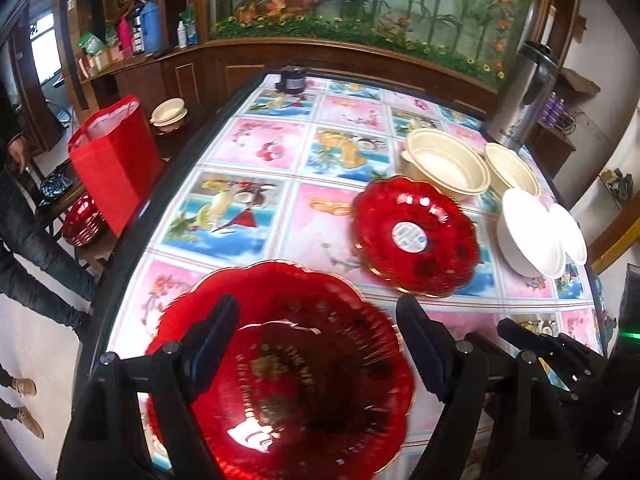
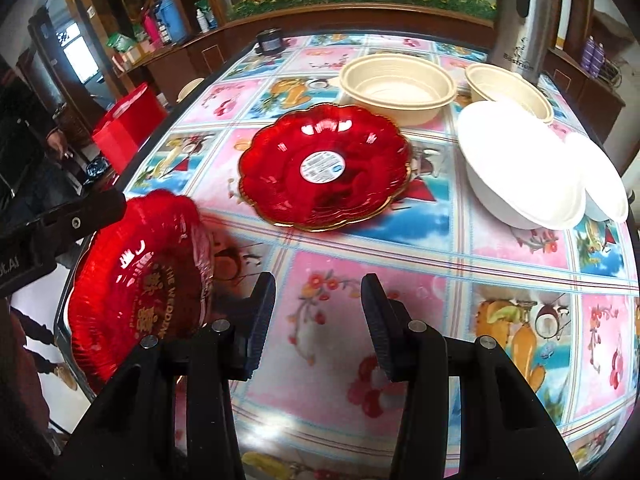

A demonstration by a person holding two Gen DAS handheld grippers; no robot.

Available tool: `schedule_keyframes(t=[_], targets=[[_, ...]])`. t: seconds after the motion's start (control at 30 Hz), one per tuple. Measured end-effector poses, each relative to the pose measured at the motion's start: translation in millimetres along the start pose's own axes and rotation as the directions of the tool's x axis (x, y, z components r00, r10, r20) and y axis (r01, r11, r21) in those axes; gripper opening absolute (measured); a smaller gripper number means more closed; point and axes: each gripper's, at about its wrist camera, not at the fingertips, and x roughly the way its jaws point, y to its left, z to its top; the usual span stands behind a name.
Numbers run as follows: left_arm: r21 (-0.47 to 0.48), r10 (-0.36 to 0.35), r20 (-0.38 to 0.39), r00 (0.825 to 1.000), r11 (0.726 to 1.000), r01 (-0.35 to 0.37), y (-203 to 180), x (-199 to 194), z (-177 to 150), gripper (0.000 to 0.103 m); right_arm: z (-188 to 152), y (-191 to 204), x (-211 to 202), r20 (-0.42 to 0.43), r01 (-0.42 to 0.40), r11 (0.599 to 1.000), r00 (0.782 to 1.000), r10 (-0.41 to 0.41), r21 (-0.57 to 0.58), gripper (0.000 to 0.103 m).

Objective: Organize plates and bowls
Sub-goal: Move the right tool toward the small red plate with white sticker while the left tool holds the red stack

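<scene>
Near red plate is motion-blurred, its gold lettering partly unreadable, its lower edge hidden behind gripper arms. Thermos is cut off at frame top.

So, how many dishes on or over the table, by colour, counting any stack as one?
Red plates: 2
Cream bowls: 2
White bowls: 2
Total: 6
</scene>
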Motion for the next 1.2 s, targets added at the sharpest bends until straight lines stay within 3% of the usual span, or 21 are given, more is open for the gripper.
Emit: schedule_keyframes(t=[0.3,0.43,1.2], targets=[[0.033,-0.024,0.003,1.0,0.999,0.024,-30.6,11.2,11.4,0.081,11.5,-21.7,-0.8,0.011,0.026,0.999,1.0,-0.026,0.03,0.045],[0.041,-0.026,0.007,1.0,0.999,0.025,-40.3,16.8,18.4,0.081,18.9,-32.1,1.2,0.016,0.036,0.998,0.999,-0.037,0.042,0.054],[0.038,0.014,-0.029,0.999,0.999,-0.013,-56.5,61.7,47.5,0.081,53.8,-57.7,31.5,-0.02,0.011,0.997,1.0,-0.009,0.074,0.054]])
